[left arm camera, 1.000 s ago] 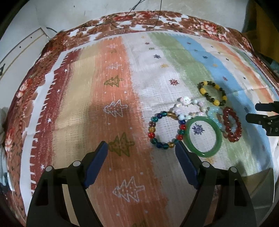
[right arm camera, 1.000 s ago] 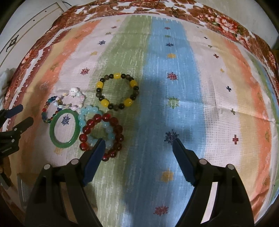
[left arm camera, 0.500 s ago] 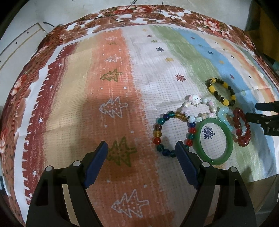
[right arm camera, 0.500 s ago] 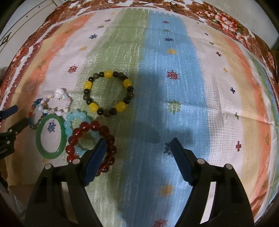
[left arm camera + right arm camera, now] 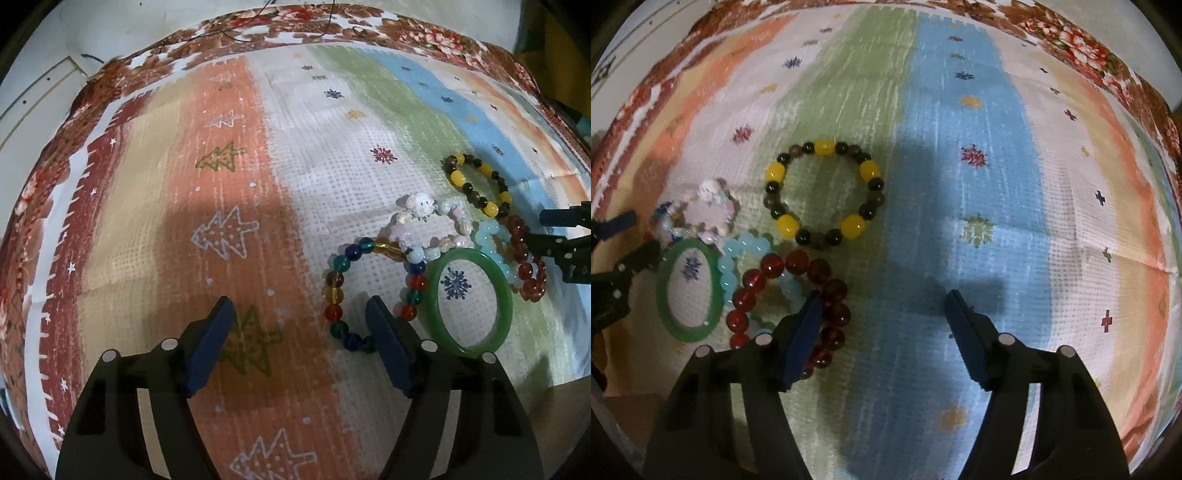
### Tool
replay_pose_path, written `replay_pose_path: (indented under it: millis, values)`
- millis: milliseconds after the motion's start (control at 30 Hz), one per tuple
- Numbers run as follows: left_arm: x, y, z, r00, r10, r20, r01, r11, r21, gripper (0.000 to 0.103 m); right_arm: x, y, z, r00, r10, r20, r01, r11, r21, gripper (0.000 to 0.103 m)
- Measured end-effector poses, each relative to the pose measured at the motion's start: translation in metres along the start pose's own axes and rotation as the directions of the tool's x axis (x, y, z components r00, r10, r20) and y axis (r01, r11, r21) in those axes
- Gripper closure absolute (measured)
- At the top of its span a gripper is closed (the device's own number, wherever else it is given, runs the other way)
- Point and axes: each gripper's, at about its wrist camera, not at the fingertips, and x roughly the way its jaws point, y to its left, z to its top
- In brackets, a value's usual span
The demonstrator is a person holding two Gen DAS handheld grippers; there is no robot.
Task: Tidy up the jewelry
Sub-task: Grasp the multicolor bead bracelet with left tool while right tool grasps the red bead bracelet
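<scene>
A striped, snowflake-printed woven cloth (image 5: 960, 184) carries a bracelet cluster at nine o'clock of the right gripper (image 5: 882, 310). Both grippers' jaws have just been narrowing with nothing between them. The left gripper (image 5: 301, 314) hangs spread, its right pad apparently over the multicoloured glass-bead bracelet (image 5: 334, 291). A smooth green bangle (image 5: 506, 295) lies at three o'clock.

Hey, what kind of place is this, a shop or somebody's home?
Probably a home: a table under a striped, flower-bordered cloth, loose bracelets such as a green bangle and a yellow-and-black beaded bracelet lying on it, no display stands.
</scene>
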Motion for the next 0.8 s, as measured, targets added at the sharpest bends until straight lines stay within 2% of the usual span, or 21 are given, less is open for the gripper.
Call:
replay_pose_path:
  millis: [100, 167, 233, 267, 333, 367, 400, 433, 633, 800]
  values:
    - [0.000, 0.001, 0.000, 1.000, -0.002, 0.004, 0.002, 1.000, -0.003, 0.042, 0.002, -0.002, 0.000, 1.000, 0.009, 0.000, -0.009, 1.000, 0.000, 0.037]
    - [0.000, 0.002, 0.000, 1.000, -0.006, 0.008, 0.006, 1.000, -0.002, 0.047, 0.002, -0.001, 0.001, 1.000, 0.011, 0.003, -0.011, 1.000, -0.007, 0.043]
    - [0.000, 0.002, 0.000, 1.000, -0.008, 0.012, 0.008, 1.000, 0.002, 0.054, 0.002, 0.001, 0.001, 1.000, 0.015, 0.004, -0.015, 1.000, -0.013, 0.057]
    - [-0.001, 0.000, 0.000, 1.000, -0.010, 0.013, 0.010, 1.000, 0.007, 0.059, 0.001, 0.002, 0.001, 1.000, 0.017, 0.004, -0.017, 1.000, -0.019, 0.060]
    - [-0.001, -0.004, -0.001, 1.000, -0.013, 0.017, 0.012, 1.000, 0.025, 0.072, 0.000, 0.006, 0.001, 1.000, 0.028, 0.002, -0.028, 0.999, -0.031, 0.071]
    - [-0.001, -0.006, -0.001, 1.000, -0.011, 0.017, 0.010, 0.999, 0.033, 0.083, 0.000, 0.008, 0.000, 1.000, 0.030, 0.002, -0.030, 0.999, -0.040, 0.075]
    - [-0.002, -0.008, -0.001, 1.000, -0.009, 0.015, 0.008, 0.999, 0.040, 0.092, -0.001, 0.010, 0.000, 0.999, 0.035, 0.000, -0.035, 0.998, -0.048, 0.083]
    - [-0.002, -0.009, -0.001, 1.000, -0.004, 0.013, 0.004, 0.999, 0.047, 0.093, -0.001, 0.012, -0.001, 0.999, 0.044, -0.004, -0.044, 0.997, -0.057, 0.088]
    - [-0.007, -0.003, -0.001, 1.000, -0.016, 0.000, 0.016, 1.000, 0.016, 0.094, -0.005, 0.010, -0.003, 0.998, 0.063, -0.009, -0.063, 0.996, -0.056, 0.088]
    - [-0.019, 0.000, 0.000, 0.999, -0.045, 0.019, 0.045, 0.999, -0.010, 0.094, -0.019, 0.010, -0.007, 0.996, 0.087, 0.006, -0.087, 0.995, -0.054, 0.088]
